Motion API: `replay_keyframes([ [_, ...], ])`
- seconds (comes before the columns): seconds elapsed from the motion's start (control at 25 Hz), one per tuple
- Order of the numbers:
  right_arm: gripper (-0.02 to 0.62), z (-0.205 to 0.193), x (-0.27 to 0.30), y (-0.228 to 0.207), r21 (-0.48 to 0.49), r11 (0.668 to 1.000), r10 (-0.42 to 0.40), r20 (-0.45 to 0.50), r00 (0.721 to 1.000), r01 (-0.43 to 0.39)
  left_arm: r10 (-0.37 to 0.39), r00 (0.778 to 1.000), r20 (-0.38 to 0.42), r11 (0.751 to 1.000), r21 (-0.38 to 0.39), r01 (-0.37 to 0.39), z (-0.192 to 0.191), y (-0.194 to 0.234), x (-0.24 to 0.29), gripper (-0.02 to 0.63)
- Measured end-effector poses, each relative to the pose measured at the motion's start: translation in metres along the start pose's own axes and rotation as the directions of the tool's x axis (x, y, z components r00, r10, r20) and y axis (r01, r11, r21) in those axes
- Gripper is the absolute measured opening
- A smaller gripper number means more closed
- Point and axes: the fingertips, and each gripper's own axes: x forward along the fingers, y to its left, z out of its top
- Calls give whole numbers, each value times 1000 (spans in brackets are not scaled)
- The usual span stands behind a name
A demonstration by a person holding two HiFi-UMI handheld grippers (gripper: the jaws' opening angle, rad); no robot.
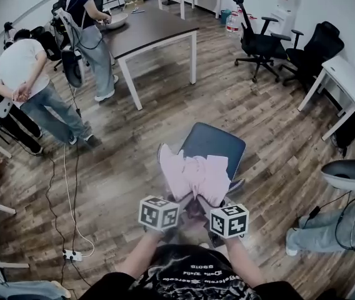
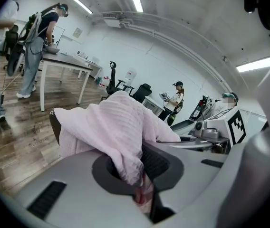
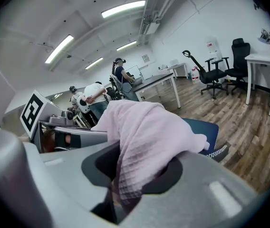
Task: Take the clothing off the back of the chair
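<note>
The left hand-held gripper [image 2: 142, 190] is clenched on a fold of the pink clothing [image 1: 193, 174], jaws tight on the fabric, and the right hand-held gripper [image 3: 118, 194] is clamped on another fold just beside it. The clothing bunches up between the two and drapes forward over the near edge of the dark blue chair [image 1: 218, 144]. Whether it's clear of the chair, I can't tell. Wooden floor [image 1: 165, 124] all around, and a person [image 1: 89, 24] stands by a far surface [image 1: 155, 30].

dark table [image 1: 155, 30] back centre | person in white top [image 1: 24, 74] and person in overalls [image 1: 89, 24] standing left of it | two black office chairs [image 1: 259, 42] back right | white power strip [image 1: 72, 255] on wood floor [image 1: 165, 124]
</note>
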Motion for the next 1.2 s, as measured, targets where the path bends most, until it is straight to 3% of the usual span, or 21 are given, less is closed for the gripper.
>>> replay_keyframes([
  [0.4, 103, 19, -34, 11, -152, 988, 51, 52, 997, -42, 43, 989, 139, 999, 21, -46, 15, -36, -16, 41],
  [0.64, 104, 43, -61, 26, -276, 959, 100, 104, 989, -68, 85, 961, 262, 995, 29, -96, 34, -63, -35, 40],
  [0.8, 104, 55, -78, 36, -314, 947, 122, 136, 983, -74, 103, 941, 322, 992, 31, -120, 44, -80, -47, 40],
  [1.2, 103, 53, -111, 54, -358, 932, 120, 187, 975, -46, 94, 914, 394, 988, 73, -133, 39, -112, -70, 40],
])
